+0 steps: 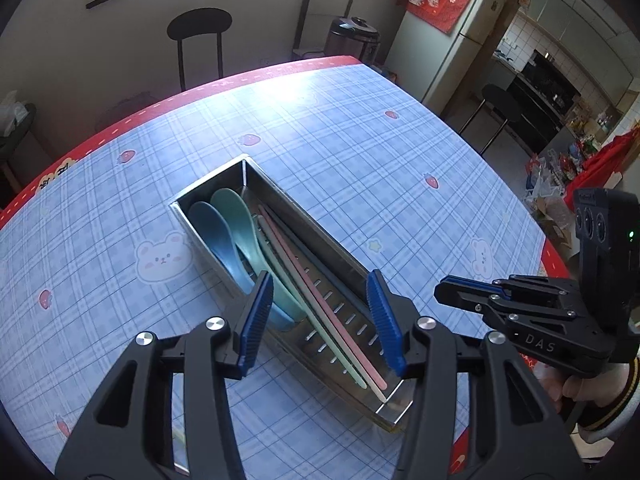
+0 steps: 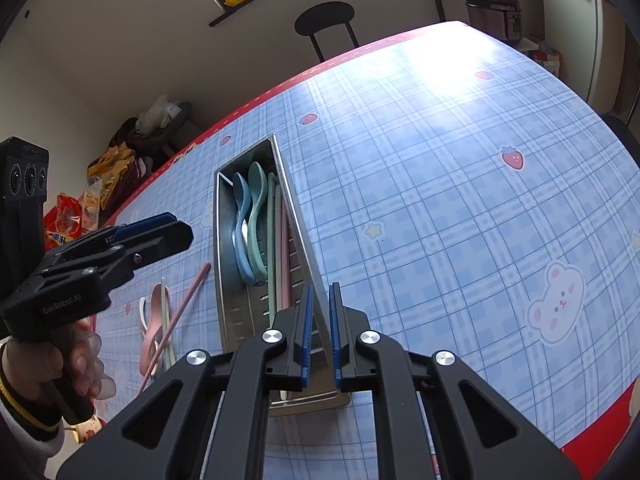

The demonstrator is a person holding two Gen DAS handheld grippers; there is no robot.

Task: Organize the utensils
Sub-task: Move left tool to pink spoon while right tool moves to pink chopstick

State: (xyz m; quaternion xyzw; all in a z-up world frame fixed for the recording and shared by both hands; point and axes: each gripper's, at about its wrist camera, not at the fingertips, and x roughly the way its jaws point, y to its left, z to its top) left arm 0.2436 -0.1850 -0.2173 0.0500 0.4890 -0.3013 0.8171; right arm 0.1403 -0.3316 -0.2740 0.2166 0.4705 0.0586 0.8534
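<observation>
Left wrist view: the left gripper hung over the near half of the long rectangular stainless steel tray on the blue plaid bench. Its fingers stood spread, with nothing pinched; the tray's contents showed between them. Inside the tray, a blue plastic spoon and a green plastic spoon lay left of the gap, and pastel plastic chopsticks, pink, green and cream, ran along the tray's long axis, from ahead toward the fingers. The right gripper sat off to the right, apart from the tray, and looked pressed shut, holding nothing.

Right wrist view: the right gripper's blue-padded fingers stood nearly together; the tray's right wall ran up between them, but whether the pads touched it could not be told. The tray stretched straight ahead. To the left of the fingers, outside the tray, a pink plastic spoon and one loose pink plastic chopstick lay on the bench, below the left gripper.

Judgement: the loose pieces lie nearer the left hand, the chopstick's long axis roughly parallel to the tray, so the left gripper suits the next pick.
</observation>
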